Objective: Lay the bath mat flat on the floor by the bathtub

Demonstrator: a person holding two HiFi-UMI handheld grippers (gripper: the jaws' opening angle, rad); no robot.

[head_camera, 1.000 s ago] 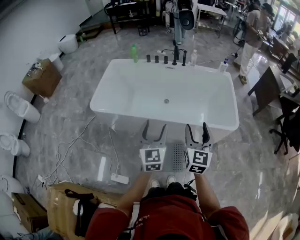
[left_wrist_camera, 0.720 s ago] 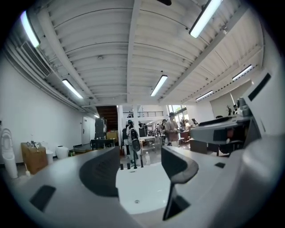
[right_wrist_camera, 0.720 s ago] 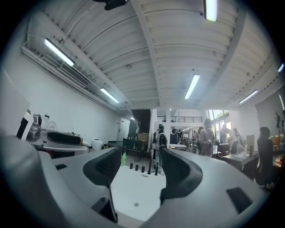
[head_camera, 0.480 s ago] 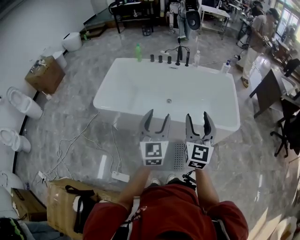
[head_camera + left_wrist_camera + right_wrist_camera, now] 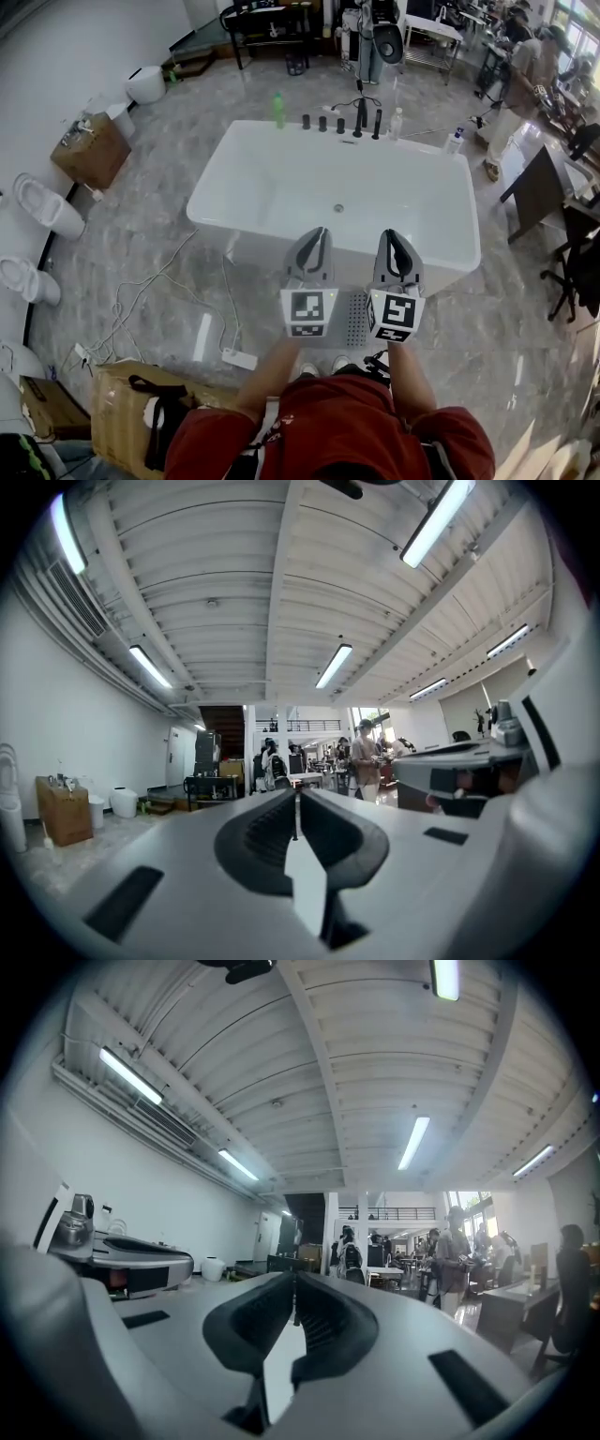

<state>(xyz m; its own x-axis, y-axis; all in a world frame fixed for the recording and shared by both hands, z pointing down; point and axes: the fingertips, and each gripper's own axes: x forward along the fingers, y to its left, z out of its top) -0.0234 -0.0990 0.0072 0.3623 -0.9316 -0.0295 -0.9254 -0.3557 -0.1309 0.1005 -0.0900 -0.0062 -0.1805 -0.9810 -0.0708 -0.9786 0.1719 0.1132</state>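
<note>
Left gripper point(image 5: 317, 239) and right gripper point(image 5: 391, 242) both clenched on nothing, side by side in the air. Below and between them, grey bath mat point(image 5: 356, 317), seemingly flat on the floor point(image 5: 141, 234) beside the bathtub point(image 5: 281, 183), as asked. Worth checking edges for curl. Parted half a second ago, pressed together now.

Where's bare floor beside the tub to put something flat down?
Free: floor right of the grate, between tub and chair. Crowded: left of the grate, cables and power strip; box nearer you.
</note>
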